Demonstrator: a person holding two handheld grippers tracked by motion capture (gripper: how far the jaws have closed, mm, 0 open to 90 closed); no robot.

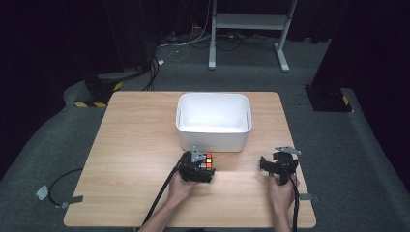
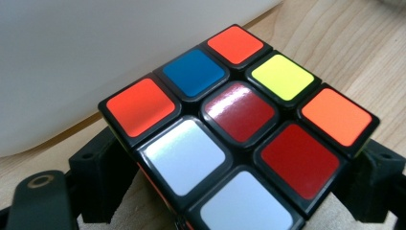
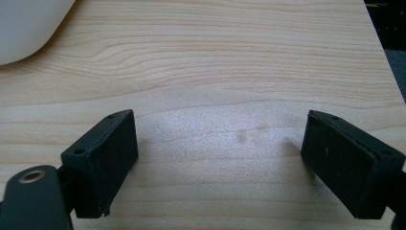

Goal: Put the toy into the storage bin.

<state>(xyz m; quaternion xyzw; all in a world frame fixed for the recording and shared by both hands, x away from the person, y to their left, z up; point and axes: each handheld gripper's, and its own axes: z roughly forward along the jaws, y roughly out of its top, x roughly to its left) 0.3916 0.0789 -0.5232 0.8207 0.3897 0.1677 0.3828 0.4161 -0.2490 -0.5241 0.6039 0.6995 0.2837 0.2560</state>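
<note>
Black jaws of the left gripper stand narrowed on either side of a puzzle cube, pressing its two flanks, so the cube is held between them. In the left gripper view the cube's top face shows white, dark red, orange, blue and yellow squares, and it sits close in front of the white wall of the tub. From above, the cube is on the wooden table, just in front of the tub's near wall and a little left of its middle. The right gripper rests near the table's front right part, well apart from the cube; its jaws stand wide with bare wood between them and nothing held. The white plastic tub stands around the middle of the table, slightly toward the far edge, and its inside looks bare white. A hand grips the left gripper from the near edge.
</note>
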